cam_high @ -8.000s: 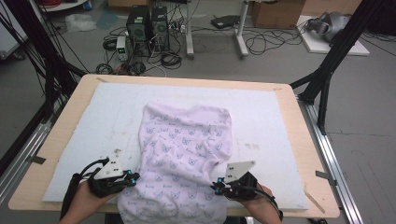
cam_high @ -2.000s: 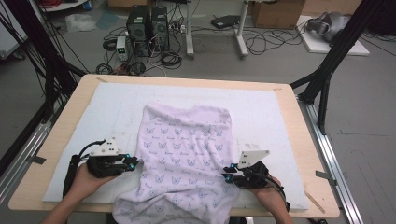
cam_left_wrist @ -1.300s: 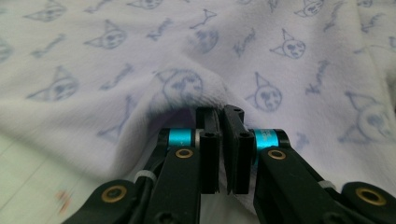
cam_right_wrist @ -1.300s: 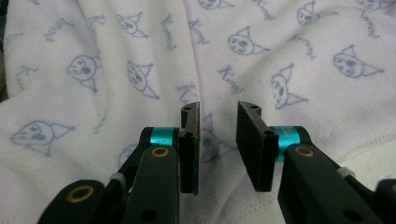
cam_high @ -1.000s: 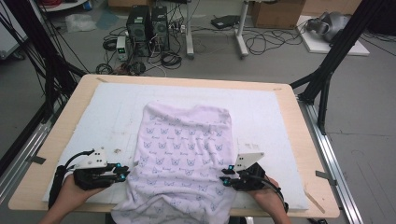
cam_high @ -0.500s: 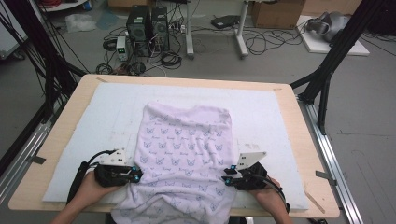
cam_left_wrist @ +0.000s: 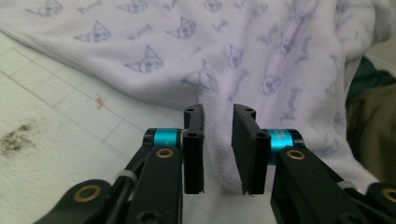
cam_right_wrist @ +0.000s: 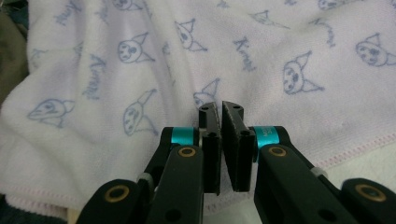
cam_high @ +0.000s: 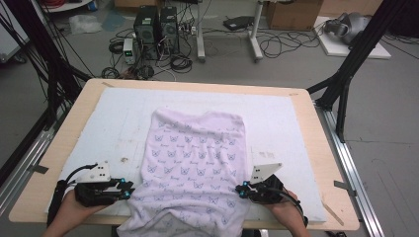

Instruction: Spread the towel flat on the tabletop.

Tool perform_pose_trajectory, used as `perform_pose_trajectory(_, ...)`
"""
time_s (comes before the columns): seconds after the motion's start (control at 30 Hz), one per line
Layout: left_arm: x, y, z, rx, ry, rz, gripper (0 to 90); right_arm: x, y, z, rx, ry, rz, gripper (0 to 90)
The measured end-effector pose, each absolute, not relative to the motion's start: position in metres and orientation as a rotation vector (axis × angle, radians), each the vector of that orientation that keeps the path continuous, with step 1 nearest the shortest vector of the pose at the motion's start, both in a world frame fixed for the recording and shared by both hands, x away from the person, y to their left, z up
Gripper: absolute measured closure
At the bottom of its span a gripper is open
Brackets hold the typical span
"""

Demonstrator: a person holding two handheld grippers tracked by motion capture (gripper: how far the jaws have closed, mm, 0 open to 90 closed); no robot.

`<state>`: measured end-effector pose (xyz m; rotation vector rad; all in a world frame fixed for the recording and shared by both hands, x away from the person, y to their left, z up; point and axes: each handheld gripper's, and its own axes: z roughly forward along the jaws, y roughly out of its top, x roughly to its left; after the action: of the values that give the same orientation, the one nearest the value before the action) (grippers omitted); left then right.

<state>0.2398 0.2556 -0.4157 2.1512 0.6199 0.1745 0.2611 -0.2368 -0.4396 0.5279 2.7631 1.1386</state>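
Towel (cam_high: 197,163): lilac, cat-printed, flat on the white mat (cam_high: 108,123) of the worktop, near edge overhanging.
Left tool (cam_left_wrist: 217,140): jaws just opened, straddling the towel's edge.
Right tool (cam_right_wrist: 220,140): just closed, pinching the towel's hem.

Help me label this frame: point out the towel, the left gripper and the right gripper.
towel (cam_high: 197,158), high view, middle of the cloth.
left gripper (cam_left_wrist: 217,149), left gripper view, between its fingertips.
right gripper (cam_right_wrist: 221,144), right gripper view, between its fingertips.
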Motion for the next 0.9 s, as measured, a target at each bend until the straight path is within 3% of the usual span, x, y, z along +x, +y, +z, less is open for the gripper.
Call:
perform_pose_trajectory(0.23,0.272,0.242,-0.422,2.147,0.661,0.218,74.6,0.274,-0.242,-0.429,0.575,2.694,1.189,74.7)
perform_pose_trajectory(0.37,0.285,0.222,-0.437,2.215,0.659,0.191,67.0,0.287,-0.236,-0.434,0.605,2.693,1.131,67.5)
perform_pose_trajectory(0.43,0.287,0.215,-0.442,2.223,0.647,0.227,67.9,0.292,-0.233,-0.438,0.618,2.709,1.086,67.4)
perform_pose_trajectory(0.47,0.287,0.214,-0.442,2.225,0.656,0.236,73.0,0.294,-0.233,-0.440,0.624,2.713,1.095,67.2)
perform_pose_trajectory(0.53,0.289,0.213,-0.440,2.235,0.653,0.240,85.3,0.297,-0.233,-0.440,0.650,2.715,1.116,69.1)
perform_pose_trajectory(0.57,0.289,0.213,-0.440,2.236,0.656,0.242,86.9,0.298,-0.233,-0.440,0.655,2.720,1.120,72.6)
perform_pose_trajectory(0.67,0.288,0.218,-0.438,2.258,0.652,0.265,88.2,0.298,-0.234,-0.439,0.628,2.738,1.115,86.9)
perform_pose_trajectory(0.87,0.289,0.243,-0.429,2.210,0.724,0.328,89.2,0.301,-0.238,-0.434,0.655,2.703,1.061,87.9)
perform_pose_trajectory(0.9,0.289,0.245,-0.427,2.194,0.737,0.325,85.9,0.301,-0.240,-0.433,0.659,2.687,1.066,87.8)
